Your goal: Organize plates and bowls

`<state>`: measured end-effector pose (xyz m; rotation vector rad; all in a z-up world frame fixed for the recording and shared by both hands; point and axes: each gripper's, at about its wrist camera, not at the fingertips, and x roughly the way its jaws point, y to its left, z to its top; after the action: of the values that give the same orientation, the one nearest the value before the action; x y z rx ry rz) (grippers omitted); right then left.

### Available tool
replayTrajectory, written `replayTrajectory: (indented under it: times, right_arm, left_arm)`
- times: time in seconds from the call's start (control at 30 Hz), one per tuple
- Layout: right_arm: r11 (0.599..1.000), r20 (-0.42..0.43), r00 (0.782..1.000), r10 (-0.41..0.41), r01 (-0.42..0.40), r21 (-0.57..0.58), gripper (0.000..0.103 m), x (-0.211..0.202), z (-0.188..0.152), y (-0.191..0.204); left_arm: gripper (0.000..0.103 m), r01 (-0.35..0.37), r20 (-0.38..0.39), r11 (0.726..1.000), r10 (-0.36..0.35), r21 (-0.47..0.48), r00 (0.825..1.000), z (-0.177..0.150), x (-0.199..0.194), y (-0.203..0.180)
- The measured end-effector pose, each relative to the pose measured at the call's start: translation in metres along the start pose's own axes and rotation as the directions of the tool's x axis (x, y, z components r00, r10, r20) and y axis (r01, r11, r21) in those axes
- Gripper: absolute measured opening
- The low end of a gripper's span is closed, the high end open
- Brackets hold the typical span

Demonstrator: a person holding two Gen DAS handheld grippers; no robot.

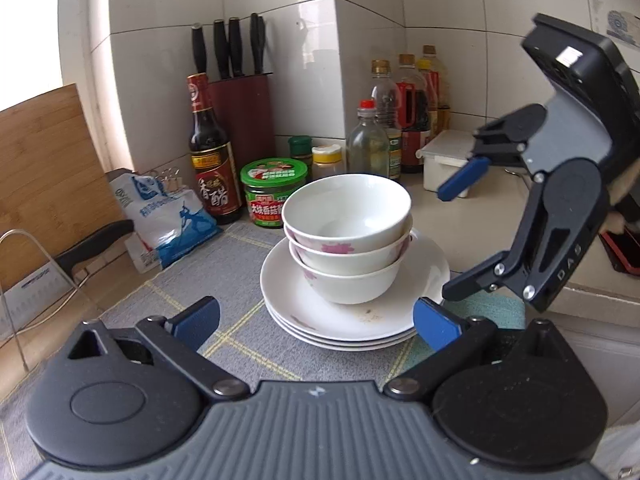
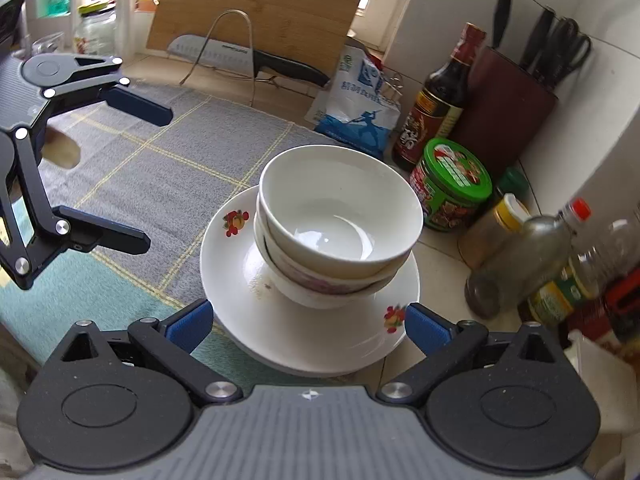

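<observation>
Three white bowls (image 1: 347, 236) with pink flower prints are nested and stand on a stack of three white plates (image 1: 304, 304) on a grey checked mat (image 1: 180, 304). The stack also shows in the right wrist view: bowls (image 2: 340, 216) on plates (image 2: 304, 332). My left gripper (image 1: 316, 320) is open and empty, its jaws on either side of the plates' near rim. My right gripper (image 2: 308, 324) is open and empty, close to the plates' other side. Each gripper shows in the other's view: the right (image 1: 460, 240), the left (image 2: 154, 178).
Behind the stack stand a vinegar bottle (image 1: 210, 152), a green-lidded jar (image 1: 274, 192), a knife block (image 1: 244, 108), oil bottles (image 1: 408, 112), a white box (image 1: 448, 164) and a salt bag (image 1: 172, 216). A cutting board (image 1: 44, 168) and a knife (image 2: 248, 60) are to the left.
</observation>
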<state>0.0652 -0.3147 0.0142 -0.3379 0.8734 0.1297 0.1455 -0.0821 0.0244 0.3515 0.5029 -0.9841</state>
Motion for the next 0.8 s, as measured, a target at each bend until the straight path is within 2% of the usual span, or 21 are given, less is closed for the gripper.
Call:
replayTrajectory:
  times: [0.07,0.13,0.2,0.27,0.37,0.43,0.47,0.67,0.8]
  right_arm:
    - [0.990,0.008,0.998,-0.065,0.064,0.124,0.103,-0.009,-0.006,0.012]
    - [0.960,0.010,0.994,-0.112,0.106,0.259,0.103,-0.019,-0.011,0.021]
    - [0.900,-0.005,0.986,-0.165,0.152,0.408,0.103,-0.028,-0.018,0.029]
    - [0.842,-0.033,0.976,-0.214,0.202,0.501,0.103,-0.036,-0.022,0.040]
    - [0.799,-0.053,0.963,-0.265,0.250,0.547,0.103,-0.047,-0.024,0.059]
    - [0.788,-0.063,0.959,-0.277,0.264,0.556,0.103,-0.052,-0.022,0.069]
    - [0.784,-0.064,0.958,-0.281,0.267,0.561,0.103,-0.054,-0.022,0.073]
    - [0.770,-0.059,0.951,-0.303,0.281,0.574,0.103,-0.072,-0.014,0.087]
    - [0.765,-0.048,0.949,-0.312,0.281,0.580,0.103,-0.082,-0.012,0.091]
  left_arm:
    - [0.102,-0.009,0.009,0.999,0.009,-0.050,1.000,-0.003,-0.012,-0.001]
    - [0.102,-0.043,-0.015,0.994,0.042,-0.099,0.999,-0.003,-0.019,-0.002]
    - [0.102,-0.109,-0.041,0.985,0.104,-0.135,0.994,-0.004,-0.027,-0.003]
    - [0.102,-0.171,-0.057,0.969,0.163,-0.176,0.985,-0.003,-0.036,-0.003]
    - [0.102,-0.246,-0.112,0.947,0.227,-0.207,0.967,-0.003,-0.049,-0.002]
    - [0.102,-0.302,-0.207,0.932,0.261,-0.199,0.943,-0.001,-0.054,-0.001]
    - [0.102,-0.309,-0.227,0.929,0.262,-0.202,0.938,-0.001,-0.056,0.000]
    - [0.102,-0.312,-0.245,0.921,0.254,-0.234,0.936,0.003,-0.077,0.000]
    - [0.102,-0.315,-0.229,0.918,0.261,-0.242,0.938,0.006,-0.085,-0.001]
